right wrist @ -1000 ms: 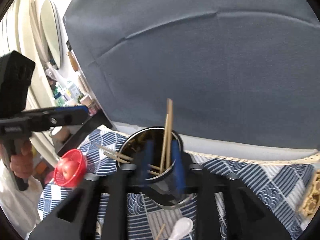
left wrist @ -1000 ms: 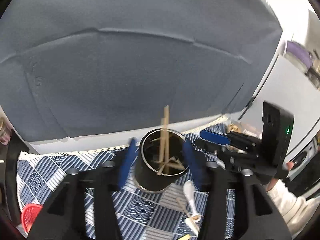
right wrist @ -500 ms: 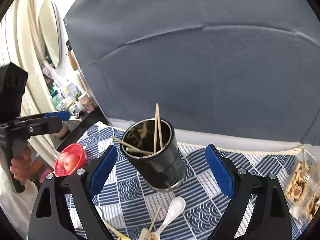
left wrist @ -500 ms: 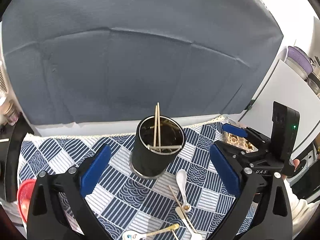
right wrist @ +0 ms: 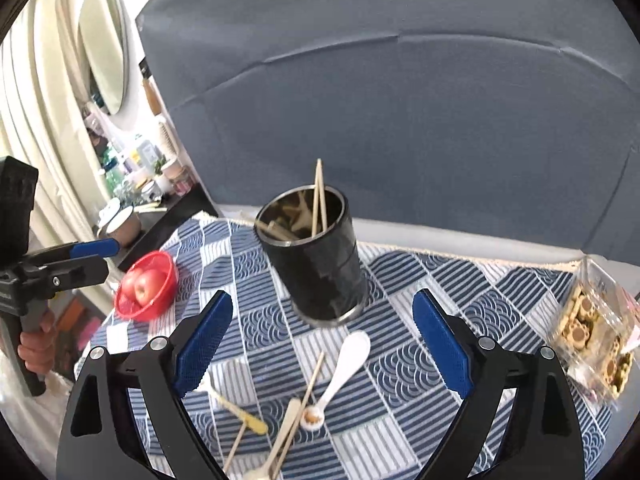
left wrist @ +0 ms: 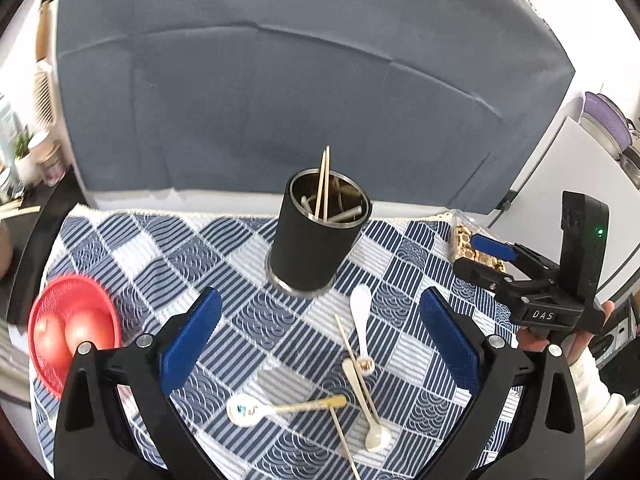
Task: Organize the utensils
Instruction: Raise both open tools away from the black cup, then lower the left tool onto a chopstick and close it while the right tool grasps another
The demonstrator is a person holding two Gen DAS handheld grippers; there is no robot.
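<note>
A black cylindrical utensil holder (left wrist: 316, 244) (right wrist: 320, 264) stands upright on the blue checked cloth (left wrist: 160, 264), with chopsticks (left wrist: 323, 180) and other utensils inside. In front of it lie a white spoon (left wrist: 360, 320) (right wrist: 348, 360), loose chopsticks (left wrist: 352, 352), a spoon with a yellow handle (left wrist: 248, 410) and another pale spoon (left wrist: 374, 434). My left gripper (left wrist: 320, 300) is open, its blue pads wide apart, short of the holder. My right gripper (right wrist: 322, 304) is open too, with nothing between its fingers. Each gripper shows in the other's view: the right gripper (left wrist: 480, 260), the left gripper (right wrist: 100, 258).
A red mesh basket (left wrist: 72, 344) (right wrist: 148, 284) with apples sits at the cloth's left edge. A clear box of cookies (right wrist: 592, 328) stands at the right. A grey-blue backdrop (left wrist: 280, 100) rises behind the table. A cluttered shelf (right wrist: 136, 188) is at the far left.
Both grippers were close around the holder a second ago. Their jaws have spread wide and both have drawn back from it, bringing the loose utensils on the cloth into view.
</note>
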